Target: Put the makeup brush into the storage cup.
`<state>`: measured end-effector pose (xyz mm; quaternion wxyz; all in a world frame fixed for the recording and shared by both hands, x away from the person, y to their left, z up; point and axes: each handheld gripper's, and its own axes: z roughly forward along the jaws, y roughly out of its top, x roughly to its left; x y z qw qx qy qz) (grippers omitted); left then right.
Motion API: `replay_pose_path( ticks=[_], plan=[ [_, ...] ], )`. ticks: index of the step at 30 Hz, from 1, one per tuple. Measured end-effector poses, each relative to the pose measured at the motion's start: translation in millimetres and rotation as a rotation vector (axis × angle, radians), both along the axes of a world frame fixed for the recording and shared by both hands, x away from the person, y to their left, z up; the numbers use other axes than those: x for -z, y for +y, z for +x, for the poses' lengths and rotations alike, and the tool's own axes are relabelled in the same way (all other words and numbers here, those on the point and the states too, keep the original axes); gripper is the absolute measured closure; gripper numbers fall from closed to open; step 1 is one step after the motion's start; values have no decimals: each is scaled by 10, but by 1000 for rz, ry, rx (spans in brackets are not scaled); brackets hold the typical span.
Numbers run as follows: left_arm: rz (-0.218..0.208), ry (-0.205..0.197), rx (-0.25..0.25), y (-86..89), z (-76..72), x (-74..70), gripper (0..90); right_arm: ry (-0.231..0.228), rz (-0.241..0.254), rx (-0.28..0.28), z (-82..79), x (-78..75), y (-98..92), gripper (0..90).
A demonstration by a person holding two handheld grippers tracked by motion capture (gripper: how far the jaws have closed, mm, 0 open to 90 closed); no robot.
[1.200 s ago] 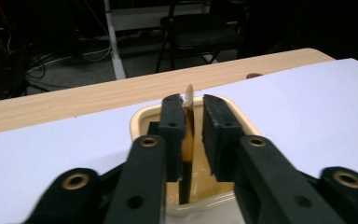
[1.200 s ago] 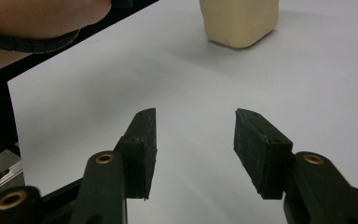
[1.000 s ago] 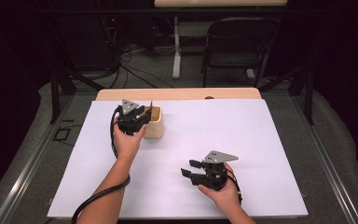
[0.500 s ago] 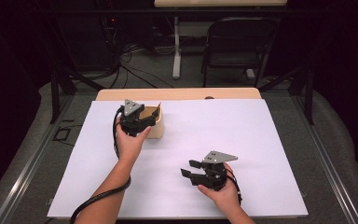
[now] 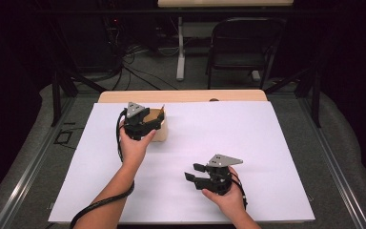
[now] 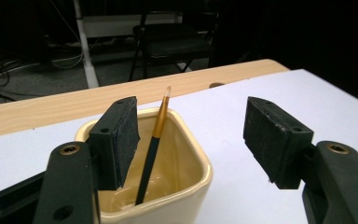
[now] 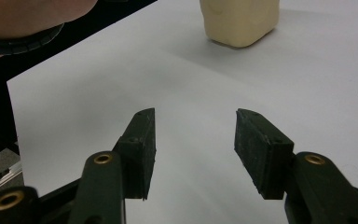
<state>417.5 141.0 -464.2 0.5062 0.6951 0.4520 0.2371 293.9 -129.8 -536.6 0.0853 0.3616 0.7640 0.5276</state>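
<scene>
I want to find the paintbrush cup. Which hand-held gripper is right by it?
The left hand-held gripper. Its open jaws sit at the cream cup with the brush inside, while the right hand-held gripper rests apart on the bare white sheet.

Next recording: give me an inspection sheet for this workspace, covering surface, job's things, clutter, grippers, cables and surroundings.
Surface: white sheet over a wooden table.
Job's things: cream cup near the sheet's far left; brush leaning inside it, tip up.
Clutter: nothing seen.
Grippers: left gripper open at the cup, jaws just opened, one jaw inside the rim and clear of the brush; right gripper open, nothing between its jaws, low over bare sheet.
Cables: left gripper's black cable trails off the near edge.
Surroundings: dark room, folding chair, floor wiring.
</scene>
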Motion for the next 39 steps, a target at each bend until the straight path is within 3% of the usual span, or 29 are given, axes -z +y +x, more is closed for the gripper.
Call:
replay_pose_path(
  ticks=[20, 39],
  plan=[
    [-4, -22, 61, -1, -273, 31, 371, 6, 2, -1, -1, 5, 7, 483],
    [-65, -13, 21, 284, -486, 205, 375, 15, 10, 6, 14, 18, -5, 483]
  ],
)
